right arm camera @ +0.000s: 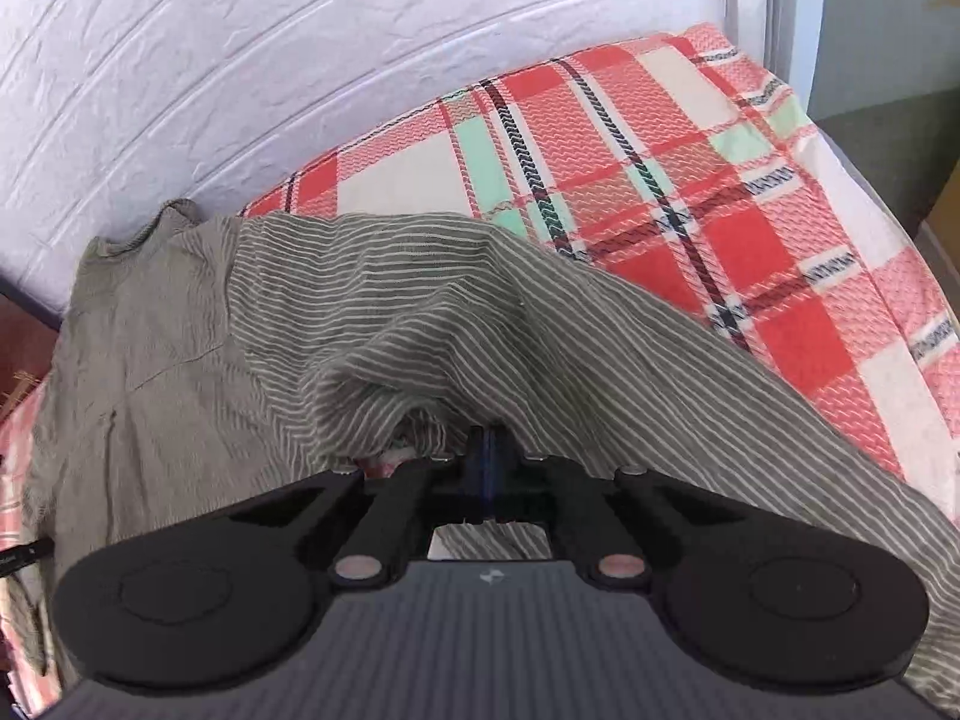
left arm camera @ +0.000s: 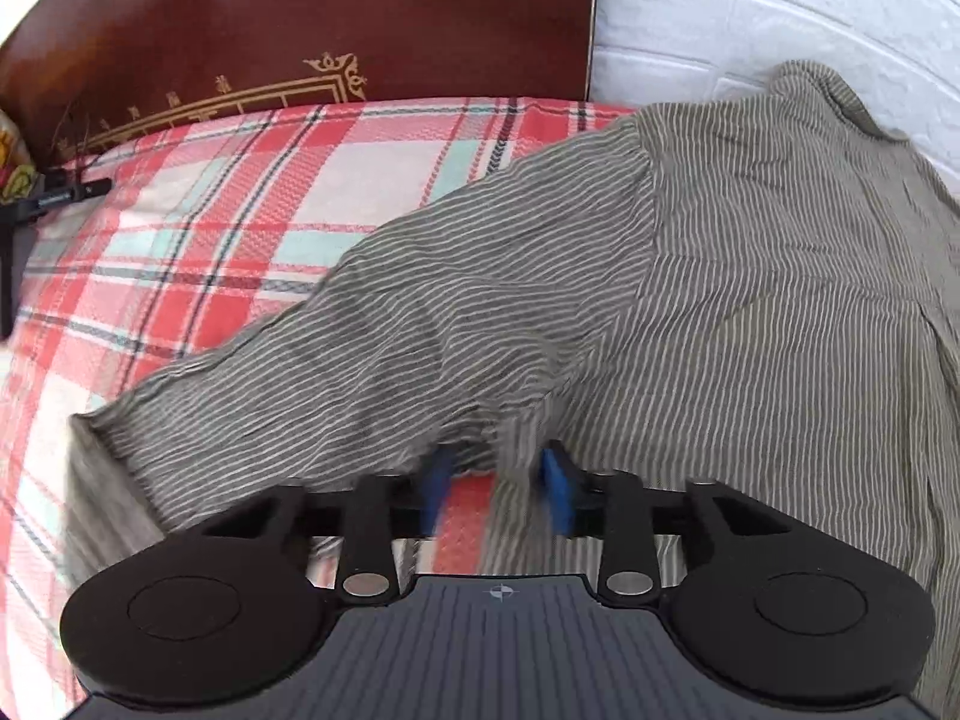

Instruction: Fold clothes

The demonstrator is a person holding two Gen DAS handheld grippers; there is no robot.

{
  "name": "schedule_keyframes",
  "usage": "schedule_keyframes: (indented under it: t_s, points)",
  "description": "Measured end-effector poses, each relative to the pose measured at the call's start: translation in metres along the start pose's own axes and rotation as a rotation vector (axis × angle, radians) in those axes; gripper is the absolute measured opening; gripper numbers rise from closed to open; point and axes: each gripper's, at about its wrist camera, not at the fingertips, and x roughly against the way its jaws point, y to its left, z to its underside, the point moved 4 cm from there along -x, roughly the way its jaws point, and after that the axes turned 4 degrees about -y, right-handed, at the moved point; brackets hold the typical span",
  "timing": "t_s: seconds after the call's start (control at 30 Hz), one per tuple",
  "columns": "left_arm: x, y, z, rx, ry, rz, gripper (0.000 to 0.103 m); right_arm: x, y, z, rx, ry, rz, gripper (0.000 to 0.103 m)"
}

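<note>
A grey-green shirt with thin white stripes (left arm camera: 750,300) lies spread on the plaid bed sheet (left arm camera: 240,210), its sleeve running toward the lower left. My left gripper (left arm camera: 497,480) is at the shirt's near edge. Its blue pads (left arm camera: 437,480) stand apart, and a blurred strip of cloth hangs between them near the right pad. In the right wrist view the same shirt (right arm camera: 360,312) bunches up in a raised fold around my right gripper (right arm camera: 489,450). Its pads are pressed together, with the cloth's edge draped over the tips.
A dark red wooden headboard (left arm camera: 300,18) with gold trim stands behind the bed. A white brick-pattern wall (right arm camera: 240,60) runs along the side where the shirt's collar lies. A black tool (left arm camera: 54,198) and a patterned pillow (left arm camera: 12,162) sit at the far left. Bare sheet (right arm camera: 690,180) lies beyond the shirt.
</note>
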Motion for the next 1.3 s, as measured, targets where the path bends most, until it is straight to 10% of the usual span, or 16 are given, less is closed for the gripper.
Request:
schedule_keyframes:
  t_s: [0.63, 1.3]
  points:
    - [0.109, 0.026, 0.038, -0.002, -0.13, 0.007, 0.08, 0.077, 0.199, -0.023, 0.581, -0.009, -0.342, 0.026]
    - [0.067, 0.105, 0.023, -0.009, -0.126, 0.073, 0.082, -0.053, 0.434, -0.026, 1.027, 0.064, -0.286, 0.055]
